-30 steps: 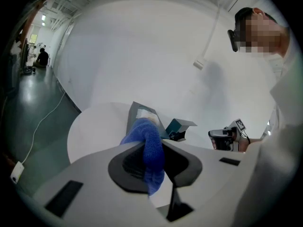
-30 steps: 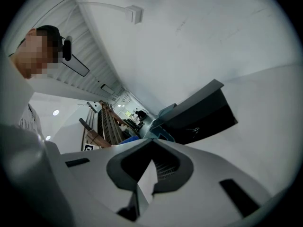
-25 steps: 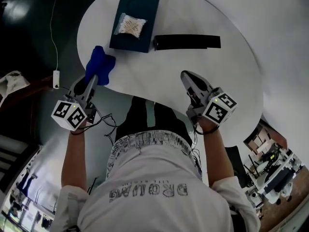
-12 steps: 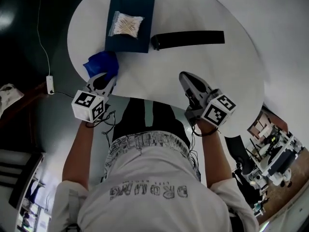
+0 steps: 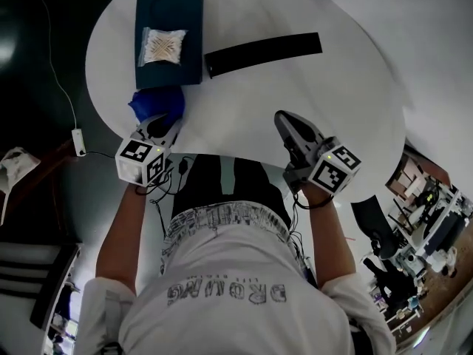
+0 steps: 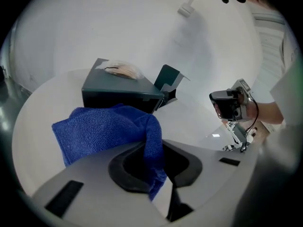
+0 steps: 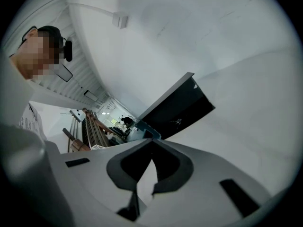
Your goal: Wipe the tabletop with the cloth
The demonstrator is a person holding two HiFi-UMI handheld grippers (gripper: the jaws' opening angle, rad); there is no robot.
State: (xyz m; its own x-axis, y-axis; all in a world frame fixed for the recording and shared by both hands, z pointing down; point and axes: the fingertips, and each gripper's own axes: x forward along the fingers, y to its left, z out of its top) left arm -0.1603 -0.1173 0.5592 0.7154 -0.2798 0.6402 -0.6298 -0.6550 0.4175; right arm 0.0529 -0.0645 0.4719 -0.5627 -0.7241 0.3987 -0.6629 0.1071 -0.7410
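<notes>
A blue cloth (image 5: 157, 103) lies bunched on the white round table (image 5: 295, 87) near its left front edge. My left gripper (image 5: 160, 124) is shut on the blue cloth (image 6: 106, 129), a fold of which is pinched between the jaws while the rest spreads on the tabletop ahead. My right gripper (image 5: 290, 128) rests over the table's front right part, jaws shut with nothing between them (image 7: 150, 162).
A dark teal box (image 5: 170, 35) with a clear packet (image 5: 162, 46) on top stands just beyond the cloth. A long black bar (image 5: 262, 52) lies across the table's middle. A cable and a white plug (image 5: 76, 140) hang off to the left.
My left gripper has come from the table's left edge in over the tabletop with the cloth, which now rests on the surface near the box. The right gripper has stayed put.
</notes>
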